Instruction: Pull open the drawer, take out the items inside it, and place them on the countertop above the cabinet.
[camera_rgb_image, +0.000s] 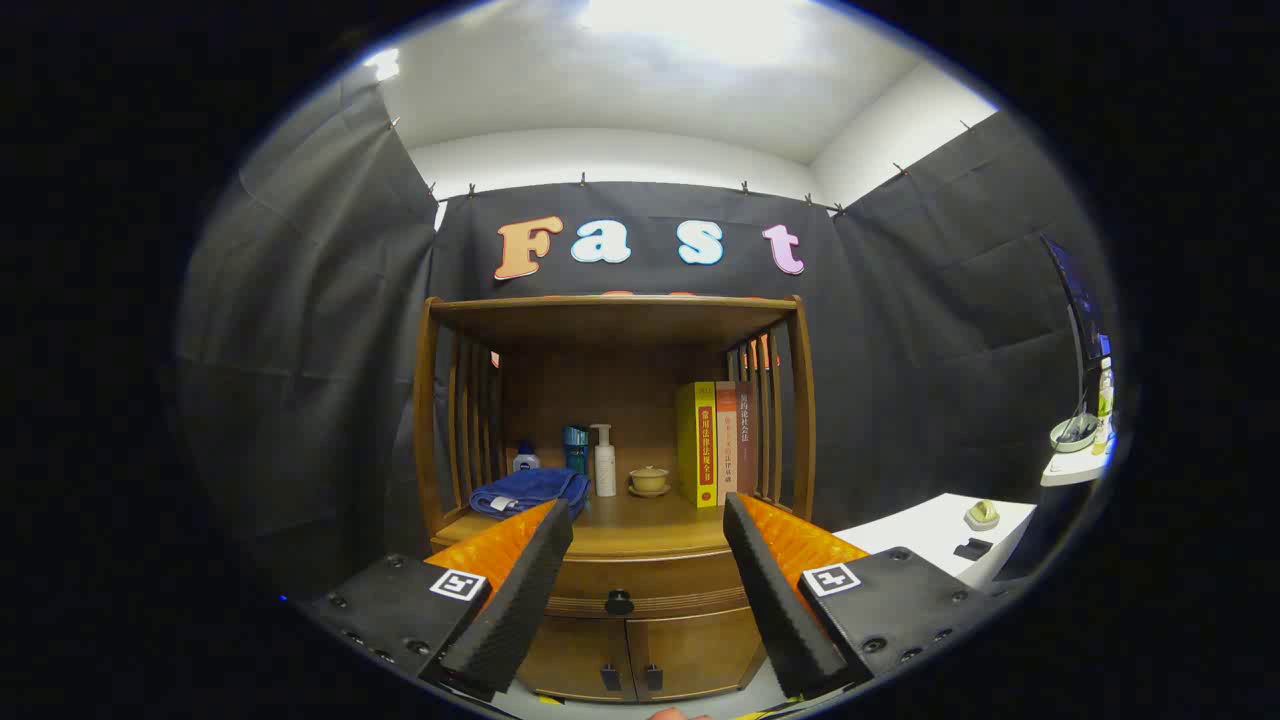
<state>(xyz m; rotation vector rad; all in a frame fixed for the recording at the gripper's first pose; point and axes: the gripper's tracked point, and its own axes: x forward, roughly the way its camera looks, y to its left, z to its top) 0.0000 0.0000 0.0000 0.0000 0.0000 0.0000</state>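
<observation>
A wooden cabinet stands ahead with its drawer (640, 585) closed; a dark round knob (619, 602) sits at the drawer's middle. The knob lies beyond and between my fingers. My gripper (648, 520) is open, with nothing between the fingers (520, 590), and it hangs some way in front of the cabinet. The countertop (640, 530) above the drawer is a wooden shelf under a slatted hutch. The drawer's contents are hidden.
On the countertop lie a folded blue towel (530, 492), a small jar (525, 459), a teal bottle (575, 448), a white pump bottle (604, 462), a small lidded bowl (649, 480) and upright books (712, 442). Two lower doors (630, 655) sit under the drawer. A white table (950, 535) stands to the right.
</observation>
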